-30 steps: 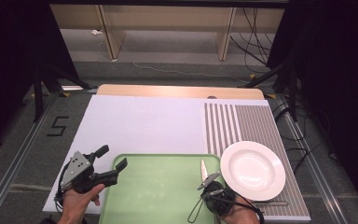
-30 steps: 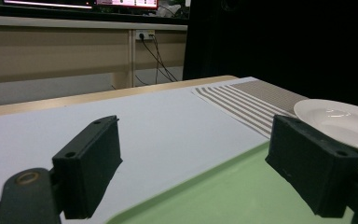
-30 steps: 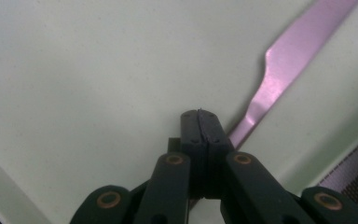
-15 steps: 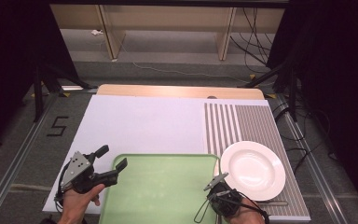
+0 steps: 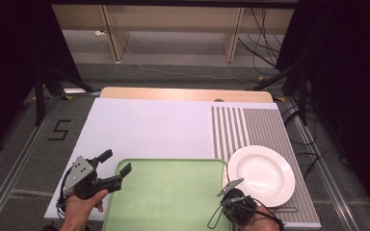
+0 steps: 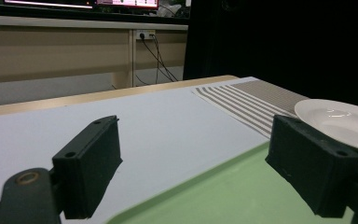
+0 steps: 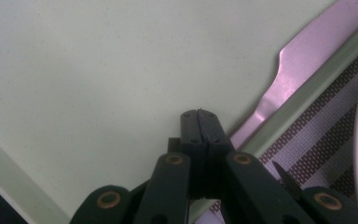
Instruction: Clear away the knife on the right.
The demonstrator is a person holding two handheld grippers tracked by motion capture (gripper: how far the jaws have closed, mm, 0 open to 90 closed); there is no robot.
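The right gripper [image 7: 200, 114] has its jaws pressed together on the handle of a knife [image 7: 303, 56] — the blade runs out toward two o'clock in the right gripper view, along the tray's raised rim. In the high view it sits at the green tray's [image 5: 173, 192] near-right corner, with the white plate [image 5: 261, 174] just beyond at one o'clock. The left gripper [image 5: 111, 168] holds its jaws spread over the tray's near-left corner — nothing between them.
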